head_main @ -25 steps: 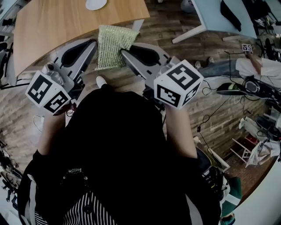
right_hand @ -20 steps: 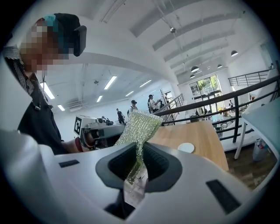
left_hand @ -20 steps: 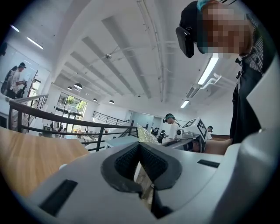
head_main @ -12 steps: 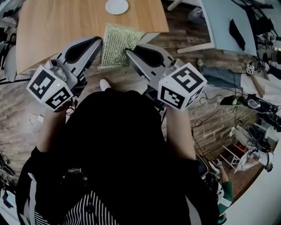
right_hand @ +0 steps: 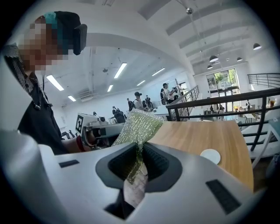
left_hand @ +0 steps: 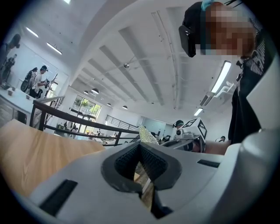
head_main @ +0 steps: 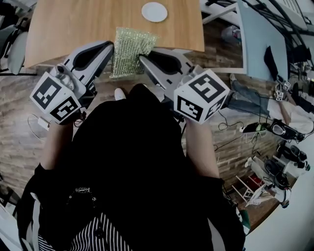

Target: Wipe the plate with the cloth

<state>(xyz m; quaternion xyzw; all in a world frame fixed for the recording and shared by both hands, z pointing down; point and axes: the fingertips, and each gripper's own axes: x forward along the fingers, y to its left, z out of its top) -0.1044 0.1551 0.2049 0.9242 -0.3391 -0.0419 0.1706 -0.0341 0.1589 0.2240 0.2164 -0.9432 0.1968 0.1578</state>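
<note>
Hanging stretched between both tools, the glittery yellow-green woven cloth [head_main: 128,51] is clamped along one side by the left gripper [head_main: 110,46] and along the other by the right gripper [head_main: 142,57], over the near edge of the light wooden table [head_main: 68,24], well apart from the small round white plate [head_main: 154,12].
</note>
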